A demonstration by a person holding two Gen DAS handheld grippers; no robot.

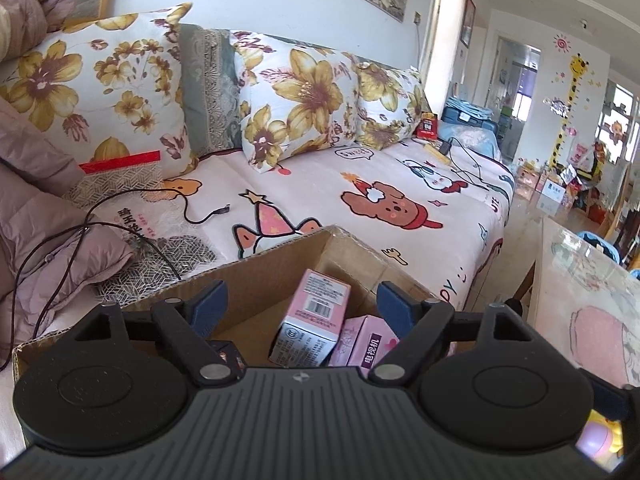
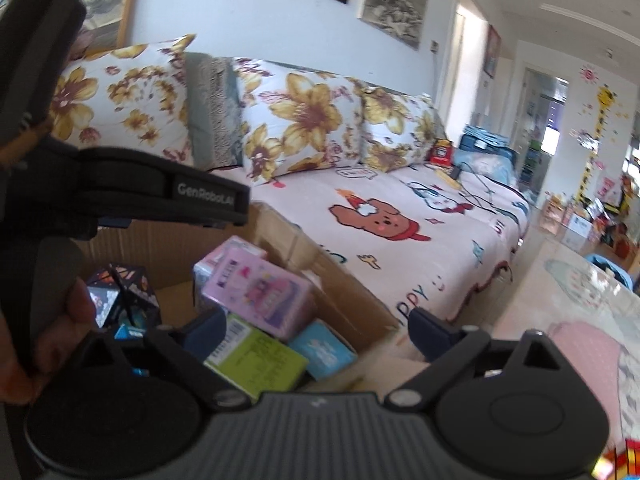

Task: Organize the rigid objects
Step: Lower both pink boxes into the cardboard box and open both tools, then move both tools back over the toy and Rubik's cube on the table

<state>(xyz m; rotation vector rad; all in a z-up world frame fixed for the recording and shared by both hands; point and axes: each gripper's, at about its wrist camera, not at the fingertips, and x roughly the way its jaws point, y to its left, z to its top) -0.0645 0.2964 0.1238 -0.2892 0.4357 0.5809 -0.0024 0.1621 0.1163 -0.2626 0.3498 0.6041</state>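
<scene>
A brown cardboard box (image 1: 276, 268) stands on the sofa edge. In the left wrist view it holds an upright pink and white carton (image 1: 310, 320) and a pink box (image 1: 368, 344). My left gripper (image 1: 302, 304) is open and empty above them. In the right wrist view the cardboard box (image 2: 340, 284) holds a pink box (image 2: 260, 292), a green box (image 2: 260, 360), a blue box (image 2: 322, 350) and a dark patterned cube (image 2: 120, 292). My right gripper (image 2: 316, 332) is open and empty over the box's right side. The left gripper's body (image 2: 168, 192) fills the left.
The sofa (image 1: 380, 200) has a cartoon cover and floral pillows (image 1: 296, 104). A pink jacket (image 1: 48, 216), a patterned bag (image 1: 132, 184) and a black cable (image 1: 192, 208) lie left of the box. A glass table (image 1: 588, 292) stands at right.
</scene>
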